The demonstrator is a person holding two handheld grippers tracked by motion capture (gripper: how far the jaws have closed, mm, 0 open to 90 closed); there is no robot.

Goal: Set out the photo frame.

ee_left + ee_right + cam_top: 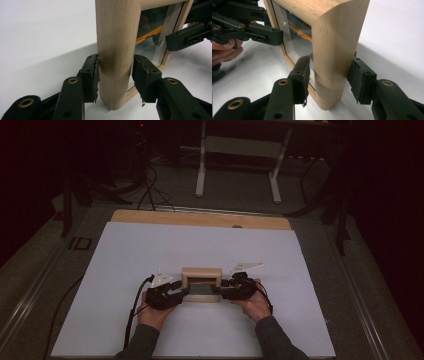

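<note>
Wooden frame [201,284] stands upright on white tabletop [125,260], just below centre. Left gripper [176,295] at its 9 o'clock side, jaws clamped on the left upright. Right gripper [226,292] at 3 o'clock, jaws clamped on the right upright. Glass pane [294,32] inside frame.

Your counter [150,216] has a wooden top. A big white sheet [150,255] covers most of it. A small wooden frame [201,273] stands upright on the sheet, near your edge.
</note>
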